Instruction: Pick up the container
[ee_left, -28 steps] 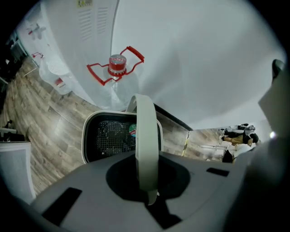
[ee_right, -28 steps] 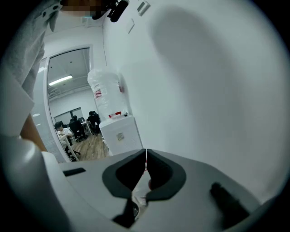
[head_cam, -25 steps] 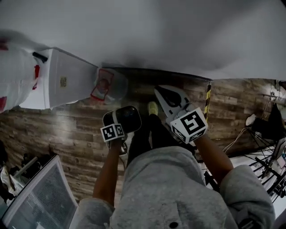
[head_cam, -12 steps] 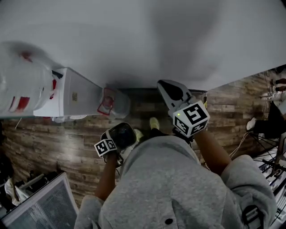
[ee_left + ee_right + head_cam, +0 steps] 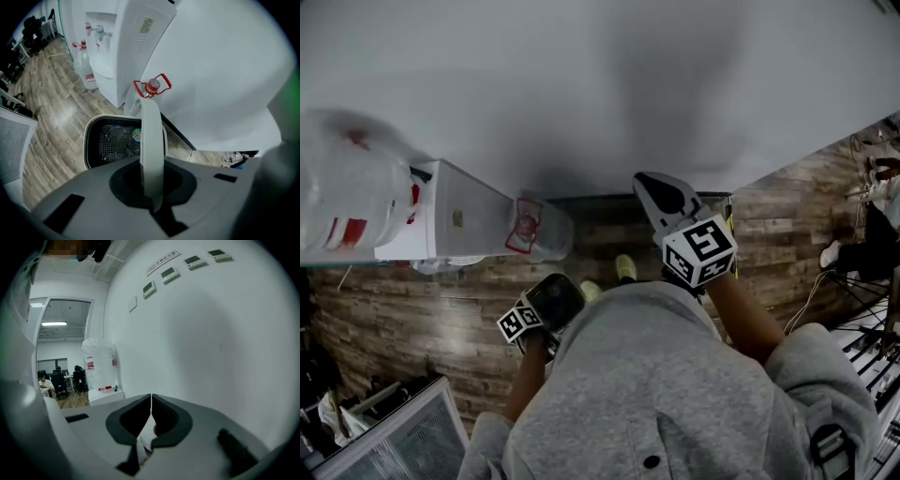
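Left gripper view: my left tongs (image 5: 151,180) clamp what looks like the white handle (image 5: 151,122) of the mesh container (image 5: 112,140), hanging above the wood floor (image 5: 51,108); right tongs (image 5: 151,416) pressed together, empty; pickup seemingly done, next a steady carry.

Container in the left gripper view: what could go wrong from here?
1. The left gripper seems to pinch the container only at one side rim; hanging off-centre, it could twist or slip free.
2. The right gripper is shut, empty and faces the wall, so nothing would catch it.
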`<state>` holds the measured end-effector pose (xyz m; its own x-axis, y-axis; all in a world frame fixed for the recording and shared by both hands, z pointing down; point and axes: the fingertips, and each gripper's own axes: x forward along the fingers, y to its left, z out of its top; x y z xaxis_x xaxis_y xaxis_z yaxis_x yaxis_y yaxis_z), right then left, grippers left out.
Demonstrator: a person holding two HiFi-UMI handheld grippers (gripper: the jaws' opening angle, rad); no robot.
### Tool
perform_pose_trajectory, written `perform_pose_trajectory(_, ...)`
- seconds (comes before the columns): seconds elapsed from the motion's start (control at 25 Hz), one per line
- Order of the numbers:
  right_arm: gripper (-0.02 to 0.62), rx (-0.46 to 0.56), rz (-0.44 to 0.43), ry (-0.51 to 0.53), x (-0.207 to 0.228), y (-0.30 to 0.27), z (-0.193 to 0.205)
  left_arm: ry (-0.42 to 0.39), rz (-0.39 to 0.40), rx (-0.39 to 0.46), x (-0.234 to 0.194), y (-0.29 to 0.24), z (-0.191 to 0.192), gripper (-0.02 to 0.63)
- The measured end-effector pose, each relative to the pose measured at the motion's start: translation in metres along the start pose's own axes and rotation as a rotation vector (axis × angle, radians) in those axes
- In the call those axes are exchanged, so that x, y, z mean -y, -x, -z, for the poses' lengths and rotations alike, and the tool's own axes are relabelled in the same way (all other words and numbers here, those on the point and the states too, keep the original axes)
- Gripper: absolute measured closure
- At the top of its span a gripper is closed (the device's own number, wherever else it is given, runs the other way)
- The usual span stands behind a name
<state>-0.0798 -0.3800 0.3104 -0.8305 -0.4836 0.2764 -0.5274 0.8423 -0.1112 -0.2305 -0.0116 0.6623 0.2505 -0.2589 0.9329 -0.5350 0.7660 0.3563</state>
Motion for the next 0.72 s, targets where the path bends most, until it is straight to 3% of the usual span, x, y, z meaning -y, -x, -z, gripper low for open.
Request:
perform_pose_trajectory(0.36,0.569,0.011,0.016,-0.008,0.011,0.002,0.001,0.059,0.009,-0.006,-0.002,-0.005,0.009,0.589)
perform_pose_trajectory(0.72,0.569,0.023,0.021,-0.006,0.014,0.003,0.001,0.043,0.017,0.000,0.003,-0.005,0.005,0.589)
